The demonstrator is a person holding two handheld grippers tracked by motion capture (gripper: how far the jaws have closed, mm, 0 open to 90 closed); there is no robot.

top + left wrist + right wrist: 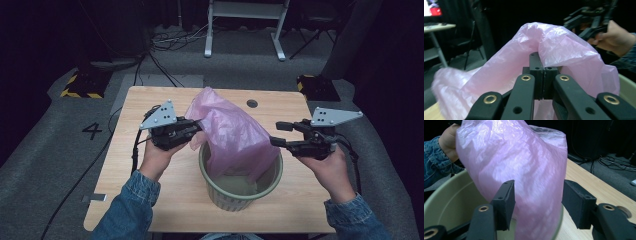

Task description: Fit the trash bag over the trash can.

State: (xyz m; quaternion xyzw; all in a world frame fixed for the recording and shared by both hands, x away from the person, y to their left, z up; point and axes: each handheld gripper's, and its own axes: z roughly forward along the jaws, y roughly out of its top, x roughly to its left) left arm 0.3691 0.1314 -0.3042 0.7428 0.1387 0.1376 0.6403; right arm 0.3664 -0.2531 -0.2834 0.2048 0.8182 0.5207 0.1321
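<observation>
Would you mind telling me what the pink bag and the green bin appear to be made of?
The pink bag looks like thin plastic film: translucent, crinkled, with a soft sheen. The green bin seems to be moulded plastic, matte olive with a smooth rolled rim and ribbed outer wall, though the pictures cannot rule out painted metal.

I see a dim room with black surroundings; light falls from overhead onto the table point(150, 200), while the pink bag point(524, 170) looks slightly blurred up close.
</observation>
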